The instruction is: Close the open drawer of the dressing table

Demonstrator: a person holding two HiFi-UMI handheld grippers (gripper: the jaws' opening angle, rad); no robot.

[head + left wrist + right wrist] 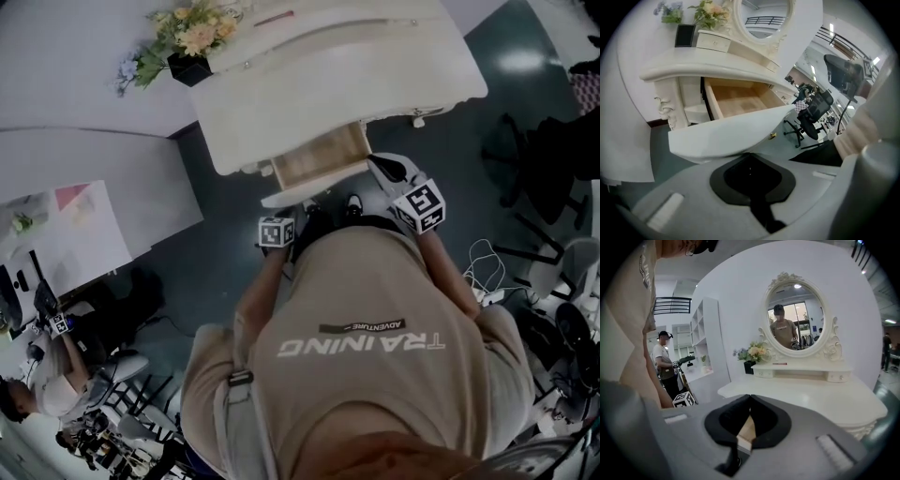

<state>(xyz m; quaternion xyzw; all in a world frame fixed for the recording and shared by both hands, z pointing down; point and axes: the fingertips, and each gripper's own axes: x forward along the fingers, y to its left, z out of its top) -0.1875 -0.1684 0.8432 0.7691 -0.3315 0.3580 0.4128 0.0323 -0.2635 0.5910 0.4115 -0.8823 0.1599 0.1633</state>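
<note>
My left tool (750, 157), pinched closed on nothing, is sitting right at the front of the drawer (726, 133). My right tool (750, 398) is pinched closed too. The drawer is sticking out from under the counter (708, 71), so I think all the pushing is waiting.

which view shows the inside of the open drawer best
The left gripper view: it looks into the drawer, showing its bare wooden floor and sides. The head view shows it from above, partly under the tabletop. The right gripper view shows only a wood sliver past its jaws.
</note>
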